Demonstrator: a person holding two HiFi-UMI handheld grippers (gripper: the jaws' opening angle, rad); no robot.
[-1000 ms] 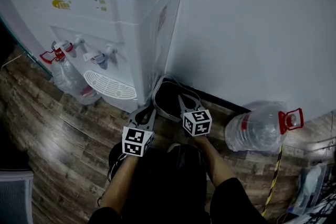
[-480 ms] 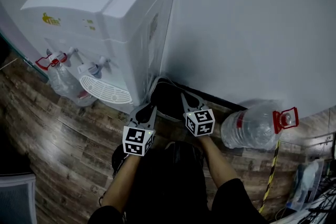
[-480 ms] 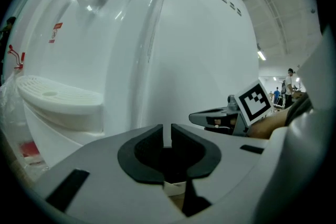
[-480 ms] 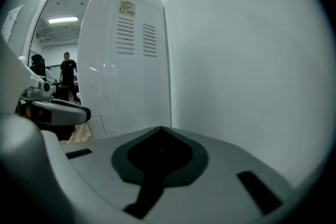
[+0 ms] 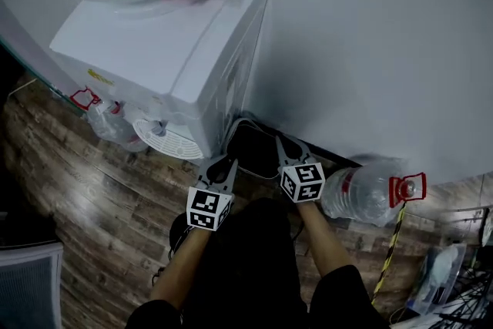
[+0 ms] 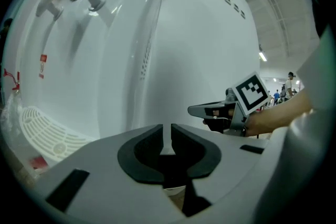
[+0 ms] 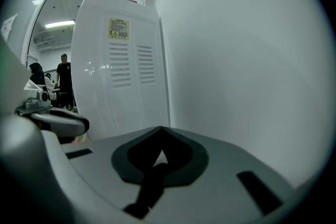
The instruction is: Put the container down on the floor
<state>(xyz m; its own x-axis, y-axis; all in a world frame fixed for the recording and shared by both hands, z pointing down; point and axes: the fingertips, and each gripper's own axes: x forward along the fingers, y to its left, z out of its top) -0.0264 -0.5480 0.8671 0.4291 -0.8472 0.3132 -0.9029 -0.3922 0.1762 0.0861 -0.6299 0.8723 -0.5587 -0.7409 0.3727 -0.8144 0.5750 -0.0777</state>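
Dark wood-plank floor [image 5: 85, 204] fills the lower frame and meets a plain white wall [image 5: 370, 50] at upper right. A white dispenser [image 5: 154, 58] stands at upper left. The container [image 5: 358, 195] lies on its side on the floor at right, by the wall. Both the left hand-held gripper [image 5: 229, 162] and the right hand-held gripper [image 5: 281, 142] are closed and empty.

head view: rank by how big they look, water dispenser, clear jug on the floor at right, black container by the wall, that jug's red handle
1. water dispenser, clearly largest
2-3. clear jug and black container look about alike, container partly hidden: unranked
4. red handle, smallest
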